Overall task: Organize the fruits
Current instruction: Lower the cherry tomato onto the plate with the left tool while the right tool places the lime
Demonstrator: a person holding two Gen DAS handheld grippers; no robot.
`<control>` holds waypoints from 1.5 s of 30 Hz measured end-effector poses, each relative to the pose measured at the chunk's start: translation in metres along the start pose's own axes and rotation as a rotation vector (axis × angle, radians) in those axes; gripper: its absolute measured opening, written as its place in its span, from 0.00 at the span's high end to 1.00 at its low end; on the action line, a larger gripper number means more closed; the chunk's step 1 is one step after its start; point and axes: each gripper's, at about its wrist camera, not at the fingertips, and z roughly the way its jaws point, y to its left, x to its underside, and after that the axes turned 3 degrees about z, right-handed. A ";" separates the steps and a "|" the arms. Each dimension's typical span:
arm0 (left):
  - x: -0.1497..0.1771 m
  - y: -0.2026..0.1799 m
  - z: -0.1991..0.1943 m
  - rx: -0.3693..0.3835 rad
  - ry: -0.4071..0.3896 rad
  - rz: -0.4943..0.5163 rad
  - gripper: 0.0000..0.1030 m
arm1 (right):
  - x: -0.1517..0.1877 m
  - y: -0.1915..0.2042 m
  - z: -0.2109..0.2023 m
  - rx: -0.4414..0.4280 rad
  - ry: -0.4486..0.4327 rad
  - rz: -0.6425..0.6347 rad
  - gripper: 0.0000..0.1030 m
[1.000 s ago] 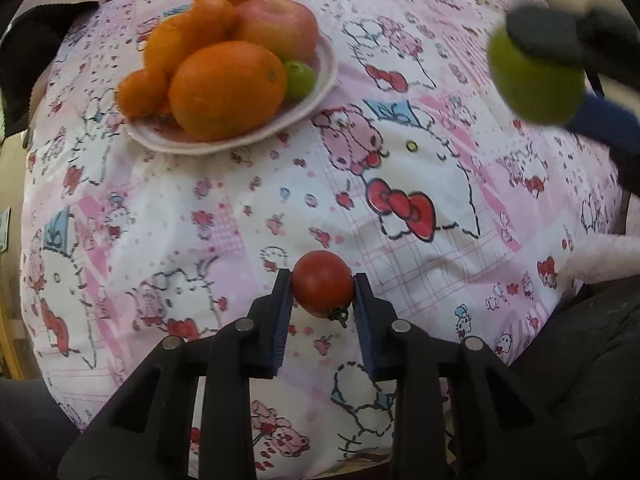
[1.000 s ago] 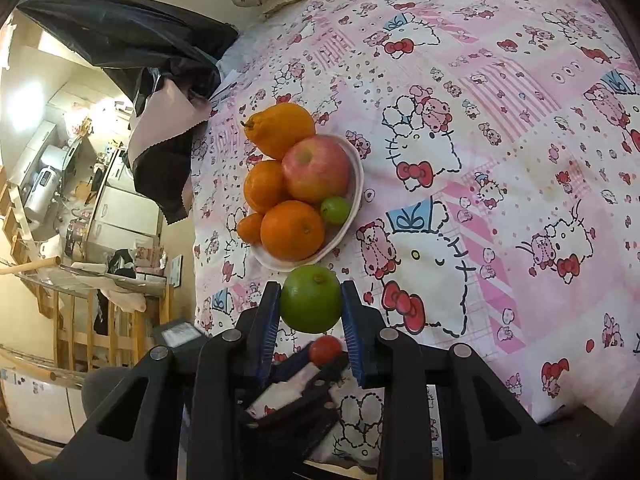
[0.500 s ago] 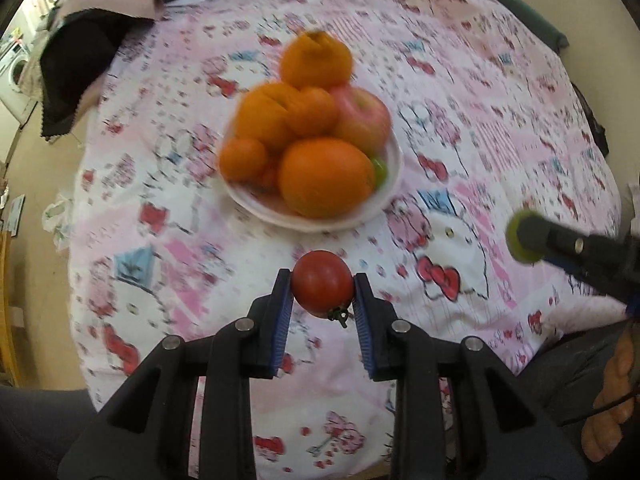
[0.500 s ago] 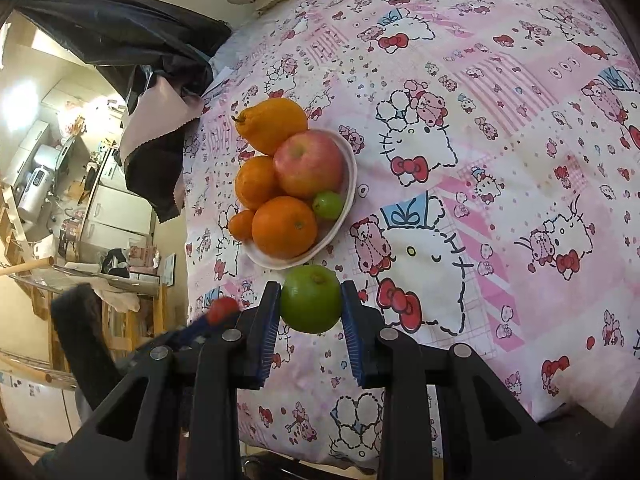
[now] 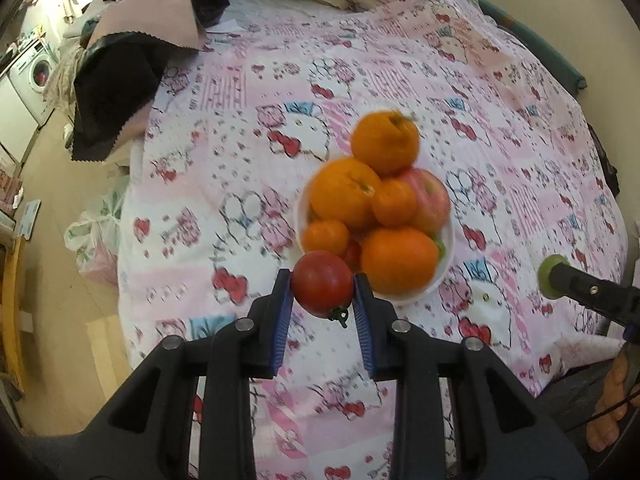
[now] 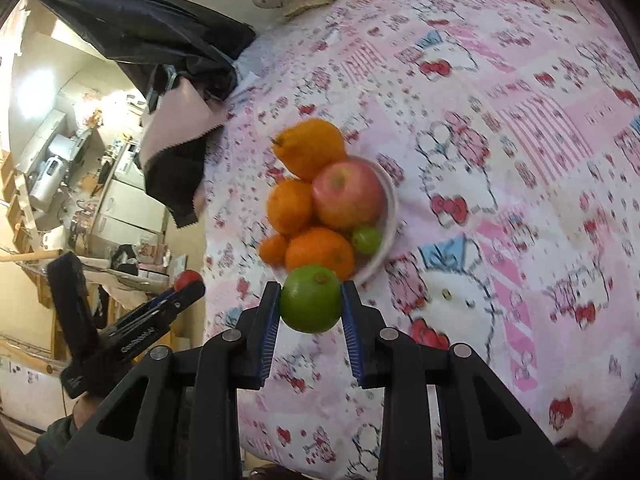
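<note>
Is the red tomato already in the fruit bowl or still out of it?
Out. The tomato is clamped between the left gripper's pads, held in front of the white bowl.

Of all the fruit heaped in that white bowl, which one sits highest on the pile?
The bumpy orange citrus with the knobby stem end, at the bowl's far side. It perches above the other oranges and the pink apple.

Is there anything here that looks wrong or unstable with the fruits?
The white plate is overloaded: oranges and an apple are heaped on it, and the top orange hangs past its rim. The tomato and lime sit firmly in the tools. Nothing looks spilled or damaged.
</note>
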 end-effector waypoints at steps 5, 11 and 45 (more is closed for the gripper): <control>-0.021 0.020 0.008 0.022 0.007 -0.077 0.75 | -0.019 0.014 0.011 -0.015 0.009 -0.034 0.69; -0.032 0.016 0.042 0.053 0.063 -0.095 0.75 | -0.038 0.024 0.043 -0.009 0.067 -0.064 0.69; -0.044 -0.013 0.116 0.011 0.156 0.006 0.40 | -0.103 0.029 0.157 0.033 0.163 -0.120 0.65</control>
